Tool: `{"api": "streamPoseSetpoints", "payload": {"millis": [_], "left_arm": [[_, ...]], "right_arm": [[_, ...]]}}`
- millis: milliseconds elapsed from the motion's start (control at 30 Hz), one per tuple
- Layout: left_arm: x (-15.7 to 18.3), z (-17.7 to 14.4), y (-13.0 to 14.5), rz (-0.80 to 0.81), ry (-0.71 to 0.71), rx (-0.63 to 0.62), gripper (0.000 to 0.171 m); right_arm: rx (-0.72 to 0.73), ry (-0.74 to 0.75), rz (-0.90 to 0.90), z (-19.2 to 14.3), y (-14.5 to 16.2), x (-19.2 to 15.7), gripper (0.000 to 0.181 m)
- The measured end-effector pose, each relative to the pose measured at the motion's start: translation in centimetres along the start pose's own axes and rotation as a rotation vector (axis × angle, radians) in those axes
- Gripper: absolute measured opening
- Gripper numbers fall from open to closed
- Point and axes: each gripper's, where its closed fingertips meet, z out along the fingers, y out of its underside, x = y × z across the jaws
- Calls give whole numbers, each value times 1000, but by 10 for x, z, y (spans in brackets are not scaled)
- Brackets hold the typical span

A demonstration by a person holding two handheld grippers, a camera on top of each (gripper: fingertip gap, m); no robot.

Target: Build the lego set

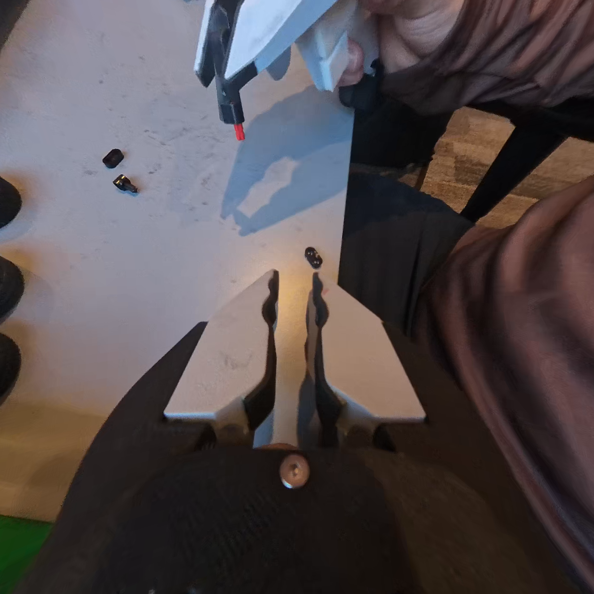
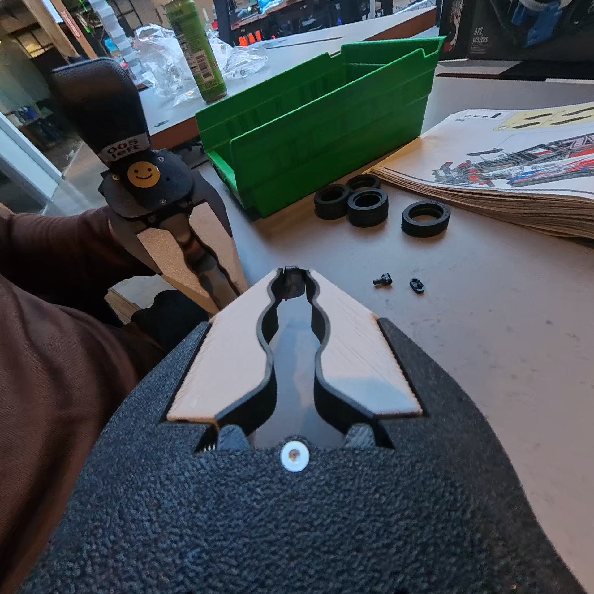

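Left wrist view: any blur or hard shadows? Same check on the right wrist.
Left wrist view: sleeve smeared, right gripper casts a sharp blue-grey shadow on the table, with a warm glow between the left gripper tips. Right wrist view: tires and green bin crisp, background soft, edges bent by the wide lens.

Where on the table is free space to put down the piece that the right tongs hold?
Free: the wide patch of table right of the right tongs, in front of the two small black pieces. Also free between those pieces and the tyres. Crowded: by the green bin, the tyres and the booklet.
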Motion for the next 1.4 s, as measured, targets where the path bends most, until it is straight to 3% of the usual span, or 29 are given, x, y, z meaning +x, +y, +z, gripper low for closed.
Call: {"api": "streamPoseSetpoints", "payload": {"millis": [133, 767, 900, 1100, 1200, 1400], "left_arm": [[3, 6, 10, 13, 30, -75, 12], [18, 25, -3, 46, 41, -79, 0], [18, 32, -9, 12, 24, -74, 0], [20, 32, -10, -3, 16, -63, 16], [25, 32, -9, -8, 39, -68, 7], [30, 35, -11, -11, 34, -63, 9]], "right_arm": [[-35, 9, -29, 2, 5, 2, 13], [-95, -54, -26, 1, 15, -23, 13], [-119, -38, -37, 1, 25, -31, 14], [-127, 6, -30, -10, 33, -28, 14], [-112, 10, -13, -14, 32, -26, 14], [-100, 9, -22, -16, 29, -25, 14]]}}
